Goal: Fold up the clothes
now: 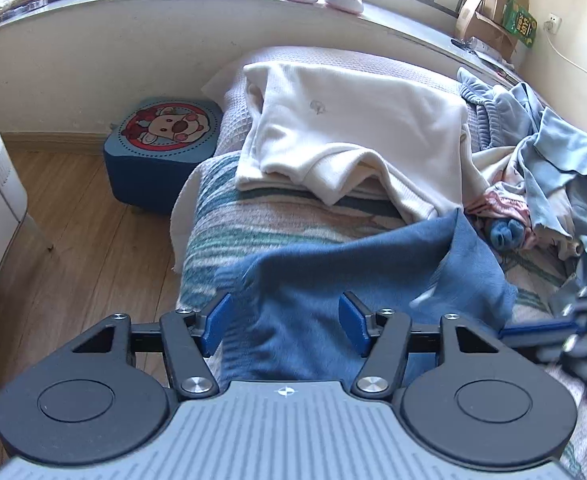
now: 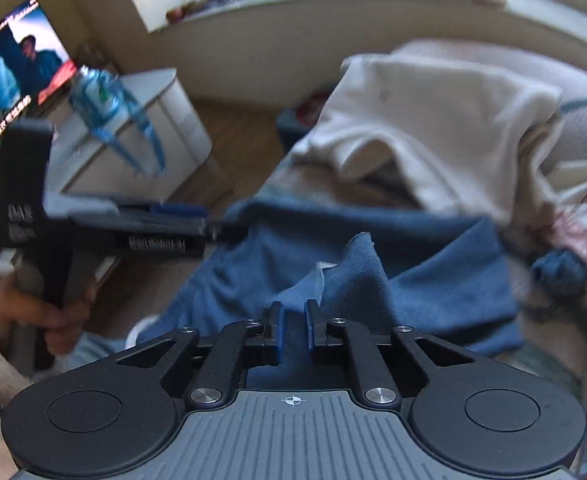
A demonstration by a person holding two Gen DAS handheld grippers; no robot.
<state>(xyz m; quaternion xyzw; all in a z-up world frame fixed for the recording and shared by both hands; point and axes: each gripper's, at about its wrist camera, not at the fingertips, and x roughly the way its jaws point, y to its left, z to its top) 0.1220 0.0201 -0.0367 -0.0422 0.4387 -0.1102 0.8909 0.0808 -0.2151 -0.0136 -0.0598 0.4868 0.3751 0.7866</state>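
A dark blue garment point(image 1: 357, 276) lies rumpled on the bed in front of both grippers. My left gripper point(image 1: 285, 322) is open, its blue pads on either side of the garment's near fold. My right gripper point(image 2: 293, 330) has its jaws nearly together with blue cloth of the garment point(image 2: 413, 276) between them; a corner stands up just beyond the tips. The left gripper shows in the right wrist view point(image 2: 105, 232), held by a hand at the garment's left edge. A folded cream garment point(image 1: 357, 132) lies further up the bed.
A pile of light blue clothes point(image 1: 553, 160) lies at the right of the bed. A blue stool with a cartoon print point(image 1: 161, 148) stands on the wooden floor beside the bed. A white cabinet point(image 2: 133, 140) and a lit screen point(image 2: 13, 76) are at the left.
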